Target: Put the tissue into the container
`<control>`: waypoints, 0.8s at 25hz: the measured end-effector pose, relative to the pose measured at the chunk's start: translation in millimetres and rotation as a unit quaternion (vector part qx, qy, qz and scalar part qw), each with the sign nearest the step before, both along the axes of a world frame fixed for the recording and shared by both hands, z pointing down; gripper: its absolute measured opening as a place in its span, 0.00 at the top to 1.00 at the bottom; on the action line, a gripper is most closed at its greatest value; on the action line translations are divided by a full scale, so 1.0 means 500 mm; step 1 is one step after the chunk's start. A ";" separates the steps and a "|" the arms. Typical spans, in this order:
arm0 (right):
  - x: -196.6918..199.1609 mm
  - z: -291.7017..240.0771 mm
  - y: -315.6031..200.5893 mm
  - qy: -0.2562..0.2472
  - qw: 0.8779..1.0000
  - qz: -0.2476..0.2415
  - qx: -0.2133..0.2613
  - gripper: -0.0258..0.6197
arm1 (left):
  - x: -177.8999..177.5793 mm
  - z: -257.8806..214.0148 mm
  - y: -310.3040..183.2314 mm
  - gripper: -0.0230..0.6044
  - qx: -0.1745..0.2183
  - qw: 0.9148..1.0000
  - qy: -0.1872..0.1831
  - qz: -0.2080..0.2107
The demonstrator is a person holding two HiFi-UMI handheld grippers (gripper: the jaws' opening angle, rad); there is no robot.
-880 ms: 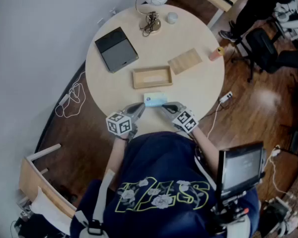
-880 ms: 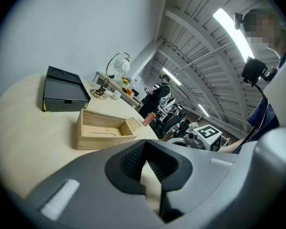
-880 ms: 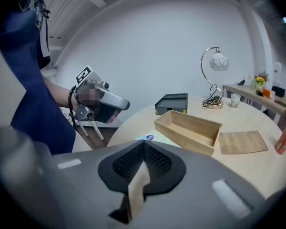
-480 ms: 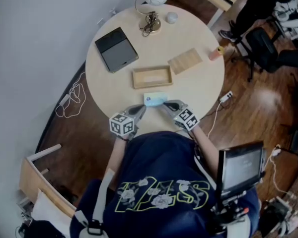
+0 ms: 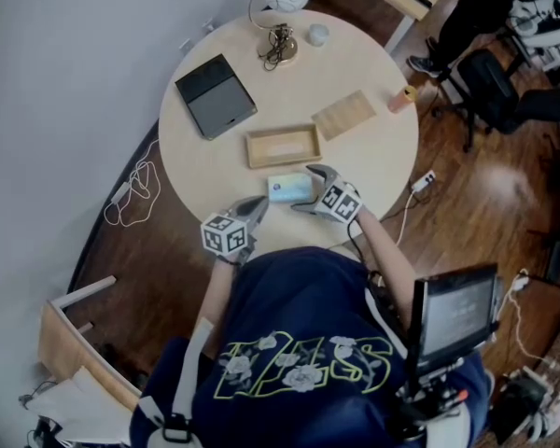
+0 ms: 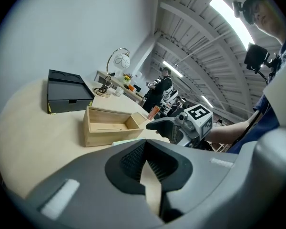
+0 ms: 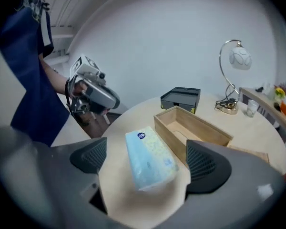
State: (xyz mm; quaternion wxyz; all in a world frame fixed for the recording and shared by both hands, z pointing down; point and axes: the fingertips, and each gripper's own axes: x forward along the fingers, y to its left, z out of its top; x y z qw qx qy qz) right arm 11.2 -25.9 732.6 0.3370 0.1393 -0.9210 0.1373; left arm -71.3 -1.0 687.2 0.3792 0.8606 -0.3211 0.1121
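Right tongs (image 7: 148,162) had moved in from the tabletop (image 5: 373,161) edge toward the container (image 5: 283,146) and now straddled the tissue pack (image 5: 289,188). Left tongs (image 6: 145,151) had barely shifted.

Why it was set up this way, my read:
- Right tongs were released wide, one pad on each long side of the pack and neither touching it. Looked like a pre-grasp lined up across the short dimension, so that closing would squeeze the soft sides.
- Left tongs were clenched on nothing, parked further from the container than the pack and off to the person's left. Probably just kept clear of the right tongs' path.
- The container was open-topped and empty, long axis roughly parallel to the pack, so a short lift and drop over the near wall should do it.

Tissue pack:
- Lay flat on the tabletop just beside the container, on the person's side. Head view showed a thin gap, so not touching.
- Pale blue soft wrap, faint light pattern, small dark round logo near one end.
- Pillowy, with rounded edges. Likely to deform under the pads rather than slip.
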 end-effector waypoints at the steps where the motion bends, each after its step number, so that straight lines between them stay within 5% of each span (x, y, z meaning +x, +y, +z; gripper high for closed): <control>1: -0.012 0.017 -0.006 0.020 1.000 -0.020 0.010 0.16 | -0.001 -0.002 -0.003 0.95 0.000 1.000 0.001 -0.001; 3: -0.027 0.055 -0.013 0.067 0.996 -0.059 0.024 0.07 | -0.001 -0.004 -0.005 0.96 0.001 1.000 0.001 -0.003; 8: -0.043 0.157 0.000 0.161 0.977 -0.134 0.039 0.07 | -0.001 -0.013 -0.001 0.95 0.003 1.000 0.001 -0.007; 10: -0.034 0.179 -0.004 0.196 0.968 -0.143 0.064 0.15 | -0.002 -0.015 0.004 0.95 0.002 1.000 0.000 -0.010; 11: -0.027 0.185 -0.002 0.208 0.965 -0.145 0.066 0.29 | -0.004 -0.016 0.006 0.95 0.002 1.000 -0.001 -0.013; 17: -0.024 0.136 0.012 0.216 0.963 -0.160 0.006 0.38 | -0.030 -0.023 0.009 0.95 -0.001 0.999 0.008 -0.040; 20: -0.052 0.045 -0.036 0.172 0.974 -0.144 0.030 0.38 | -0.042 -0.031 0.003 0.95 0.001 0.999 0.011 -0.049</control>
